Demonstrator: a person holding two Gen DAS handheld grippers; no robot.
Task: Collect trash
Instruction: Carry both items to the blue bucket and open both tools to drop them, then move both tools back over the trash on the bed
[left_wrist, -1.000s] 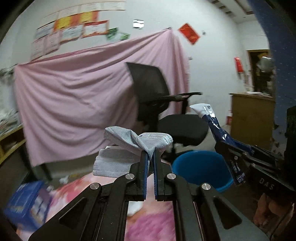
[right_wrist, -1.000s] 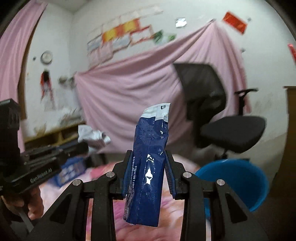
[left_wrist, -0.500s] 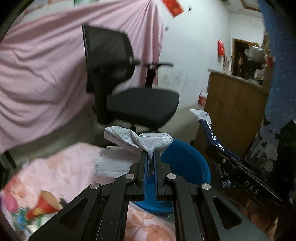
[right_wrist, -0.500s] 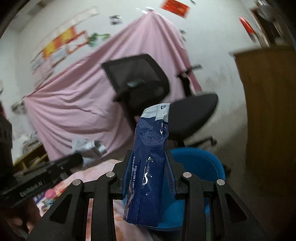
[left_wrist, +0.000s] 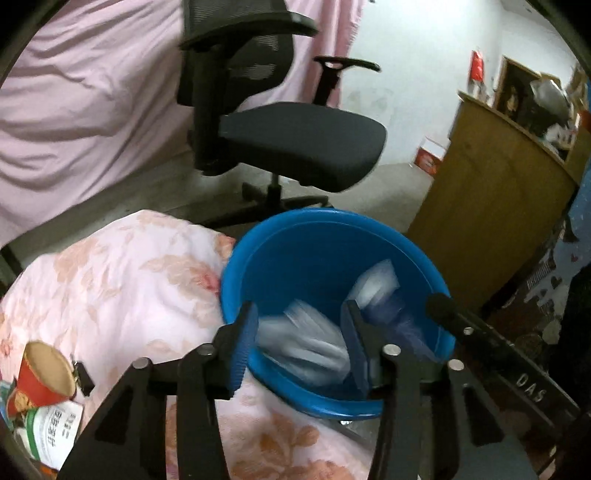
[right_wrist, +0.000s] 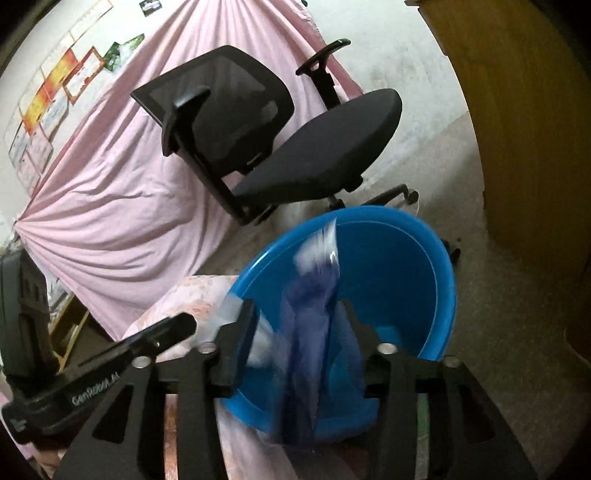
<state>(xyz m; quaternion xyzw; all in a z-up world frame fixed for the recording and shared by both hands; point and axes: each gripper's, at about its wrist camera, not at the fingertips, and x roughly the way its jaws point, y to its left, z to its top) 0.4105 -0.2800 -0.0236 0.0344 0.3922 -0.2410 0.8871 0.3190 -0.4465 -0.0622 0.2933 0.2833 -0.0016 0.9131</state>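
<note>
Mask (left_wrist: 306, 343) and wrapper (right_wrist: 314, 317), light and limp, drop between opening left tongs (left_wrist: 299, 347) and right tongs (right_wrist: 295, 343) toward the bucket (left_wrist: 332, 236).

Black angular frames on both tools, triangular cutouts, silver round screw heads. Ribbed blue pads on left tool (left_wrist: 299, 343) and right tool (right_wrist: 295, 339). White lettering "DAS" at four o'clock in left view, "GenRobot.AI" at eight o'clock in right view.

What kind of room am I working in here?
Probably a lived-in bedroom or a home workroom: a flowered quilt beside a blue bucket used for trash, a black office chair, and a pink sheet draped over the wall.
</note>
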